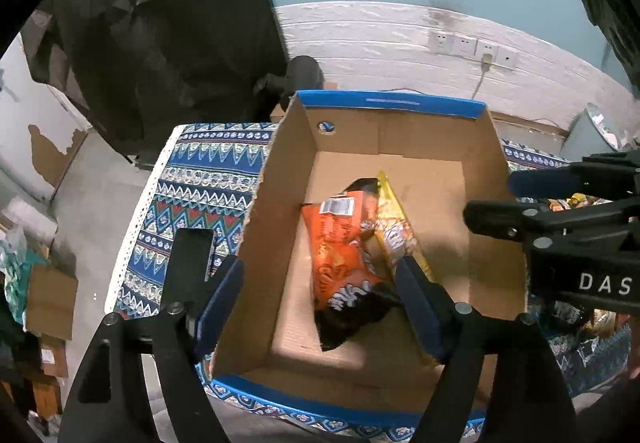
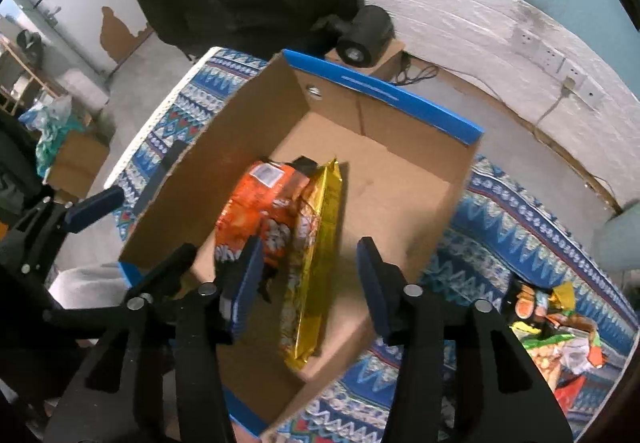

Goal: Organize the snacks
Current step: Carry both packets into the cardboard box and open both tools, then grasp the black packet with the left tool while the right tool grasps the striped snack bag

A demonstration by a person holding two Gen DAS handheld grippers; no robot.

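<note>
Orange snack bag (image 1: 340,255) and glossy yellow packet (image 2: 316,243) lie in cardboard box (image 1: 480,171); both tools spread, left tool (image 1: 320,303), right tool (image 2: 310,283); loose snacks (image 2: 552,323) show clearly only in the right view.

Orange bag (image 1: 340,255) + yellow bag (image 1: 394,227) in box (image 1: 496,227)

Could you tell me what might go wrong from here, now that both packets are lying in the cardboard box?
1. The left gripper hangs low over the box, one finger outside the box's left wall; lifting carelessly could catch the rim and drag the cardboard box.
2. The orange packet and the yellow packet overlap in the middle, so later snacks may pile unevenly.
3. The remaining snacks lie near the table's edge and could be knocked off.
</note>
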